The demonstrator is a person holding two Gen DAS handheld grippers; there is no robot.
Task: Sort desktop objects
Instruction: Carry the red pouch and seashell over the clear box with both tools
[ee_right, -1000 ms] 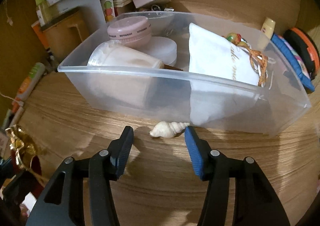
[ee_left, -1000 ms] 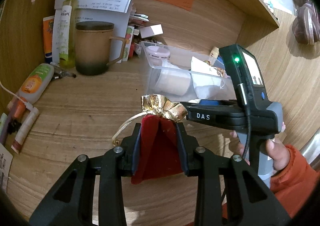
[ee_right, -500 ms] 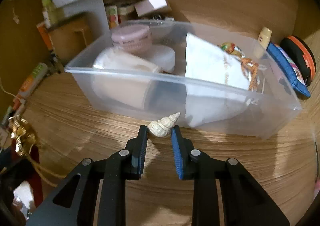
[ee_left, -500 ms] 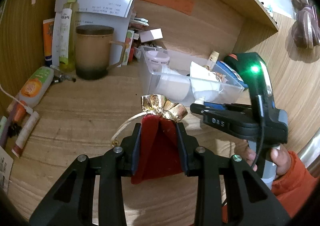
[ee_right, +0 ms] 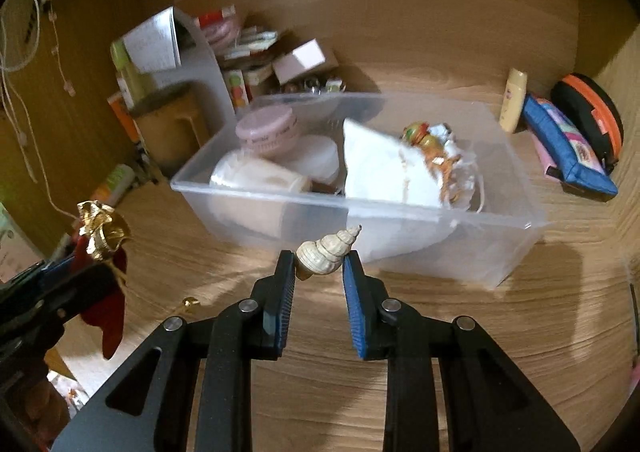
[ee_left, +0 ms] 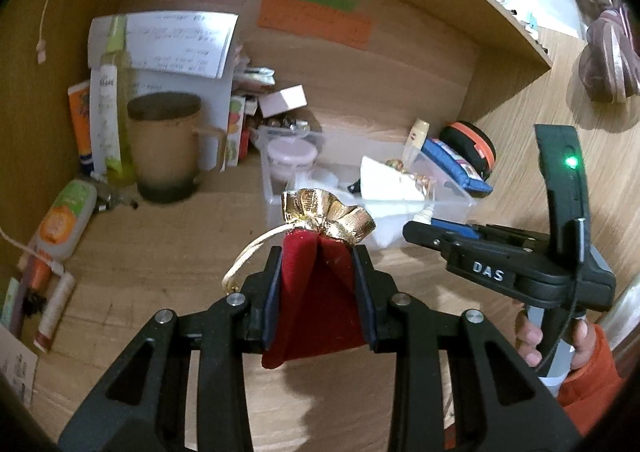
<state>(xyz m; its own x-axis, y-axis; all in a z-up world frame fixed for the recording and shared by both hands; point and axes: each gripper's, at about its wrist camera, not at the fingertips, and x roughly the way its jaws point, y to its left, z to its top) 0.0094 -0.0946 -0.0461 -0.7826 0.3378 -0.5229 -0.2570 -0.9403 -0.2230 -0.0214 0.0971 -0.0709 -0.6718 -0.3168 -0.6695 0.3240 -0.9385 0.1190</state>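
My left gripper (ee_left: 318, 254) is shut on a red velvet pouch (ee_left: 316, 292) with a gold ruffled top and a cream drawstring, held above the wooden desk. The same red pouch (ee_right: 102, 248) shows at the left edge of the right wrist view. My right gripper (ee_right: 319, 258) is shut on a cream spiral seashell (ee_right: 326, 254), lifted off the desk just in front of the clear plastic bin (ee_right: 400, 212). The clear bin (ee_left: 452, 196) holds a white pouch (ee_right: 384, 168), a pink jar (ee_right: 268, 128) and a white cup. The right gripper (ee_left: 430, 232) also appears at the bin's front wall.
A brown mug (ee_left: 166, 150), a tall yellow-green bottle (ee_left: 110, 100) and tubes (ee_left: 64, 220) crowd the back left. A blue pencil case (ee_right: 568, 144) and an orange-rimmed black case (ee_right: 592, 116) lie right of the bin. A hand in an orange sleeve (ee_left: 584, 364) holds the right gripper.
My right gripper closed on the seashell that lay on the desk before the bin and lifted it. The left gripper rose slightly with the red pouch still in it.
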